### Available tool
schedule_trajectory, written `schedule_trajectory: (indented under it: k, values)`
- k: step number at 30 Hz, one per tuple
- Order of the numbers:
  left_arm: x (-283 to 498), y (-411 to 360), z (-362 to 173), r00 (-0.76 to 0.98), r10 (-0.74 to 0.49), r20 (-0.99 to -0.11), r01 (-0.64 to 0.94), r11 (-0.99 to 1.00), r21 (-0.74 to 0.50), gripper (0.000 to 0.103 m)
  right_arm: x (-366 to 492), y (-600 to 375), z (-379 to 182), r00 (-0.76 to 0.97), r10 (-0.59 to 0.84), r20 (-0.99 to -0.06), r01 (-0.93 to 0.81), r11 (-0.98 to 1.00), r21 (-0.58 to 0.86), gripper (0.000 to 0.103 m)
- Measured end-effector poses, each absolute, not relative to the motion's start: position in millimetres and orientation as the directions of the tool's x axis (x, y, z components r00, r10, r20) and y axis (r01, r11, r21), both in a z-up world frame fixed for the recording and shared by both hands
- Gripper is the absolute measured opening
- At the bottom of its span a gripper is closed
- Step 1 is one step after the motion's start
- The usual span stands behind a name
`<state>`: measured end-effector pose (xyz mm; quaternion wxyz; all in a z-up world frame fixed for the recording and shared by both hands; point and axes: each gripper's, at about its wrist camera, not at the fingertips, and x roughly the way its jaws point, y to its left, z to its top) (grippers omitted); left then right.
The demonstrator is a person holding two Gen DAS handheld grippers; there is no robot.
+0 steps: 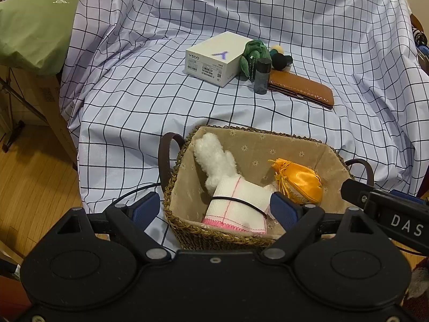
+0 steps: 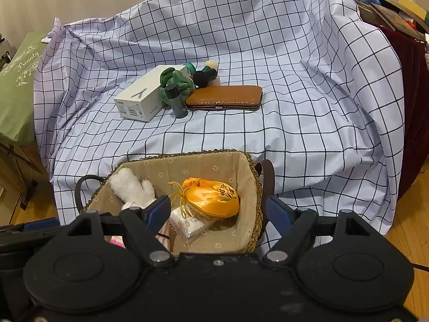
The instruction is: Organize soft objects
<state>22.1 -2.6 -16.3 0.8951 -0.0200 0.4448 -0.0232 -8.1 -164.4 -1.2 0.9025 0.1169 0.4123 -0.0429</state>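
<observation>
Both my left gripper (image 1: 215, 210) and right gripper (image 2: 218, 213) hang spread over the woven basket (image 1: 171, 187), where my fingers partly hide the rolled towel (image 1: 238, 204) beside the white plush (image 1: 214, 161) and orange pouch (image 1: 297, 179).

I am looking at a rough, woven straw basket with a matt beige floral cloth lining (image 1: 185, 145). Inside it I am seeing a fluffy white plush toy (image 1: 214, 158), a glossy orange satin pouch (image 2: 211, 198) and a white waffle-textured cloth with pink stitching (image 1: 238, 206). Beyond the basket, a smooth checked cloth sheet (image 2: 295, 123) is lying creased under a matt white cardboard box (image 2: 144, 99) and a shiny brown textured leather case (image 2: 225, 98).
</observation>
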Motion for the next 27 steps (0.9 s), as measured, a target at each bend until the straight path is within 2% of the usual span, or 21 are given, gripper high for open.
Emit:
schedule_trajectory:
  k: [27]
  values:
    - [36,-7,-21,0.584,-0.040,-0.811,0.023,0.999,-0.034,0.086,5,-173,-9,0.624,0.012,-0.781,0.206,0.962,0.180,0.078]
